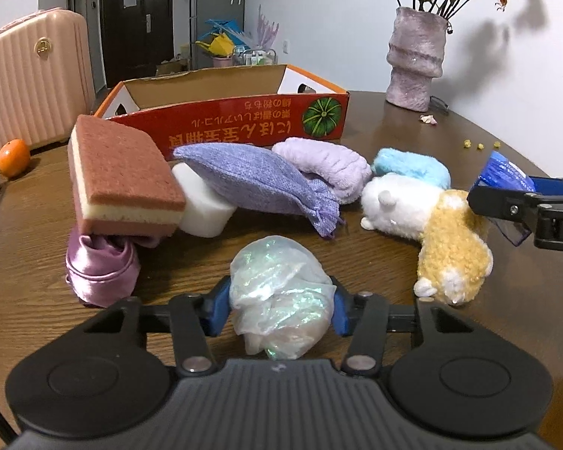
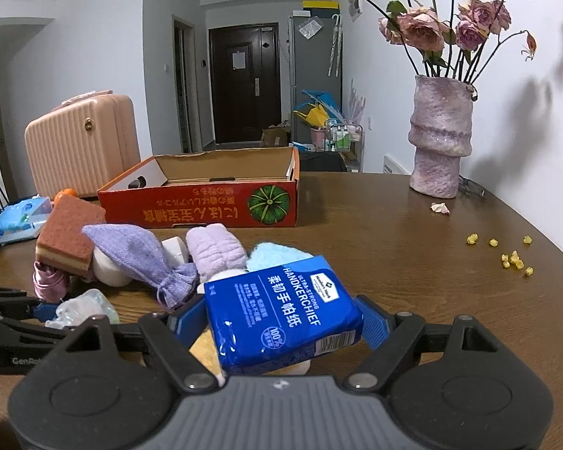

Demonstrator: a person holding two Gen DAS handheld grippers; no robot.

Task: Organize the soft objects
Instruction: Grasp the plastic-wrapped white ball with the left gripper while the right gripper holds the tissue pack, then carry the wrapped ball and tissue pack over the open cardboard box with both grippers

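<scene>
My left gripper is shut on a crumpled iridescent plastic bag that rests on the wooden table, a blue pad pressing on each side. My right gripper is shut on a blue handkerchief pack, held above the table to the right. Between them and the open red cardboard box lies a pile: a brown sponge, a white foam block, a purple knit pouch, a lilac towel, a light blue cloth, a white-and-yellow plush toy and a purple satin cloth.
A pink vase with dried roses stands at the back right. Yellow crumbs dot the table's right side. At the left are an orange, a pink suitcase and a tissue box.
</scene>
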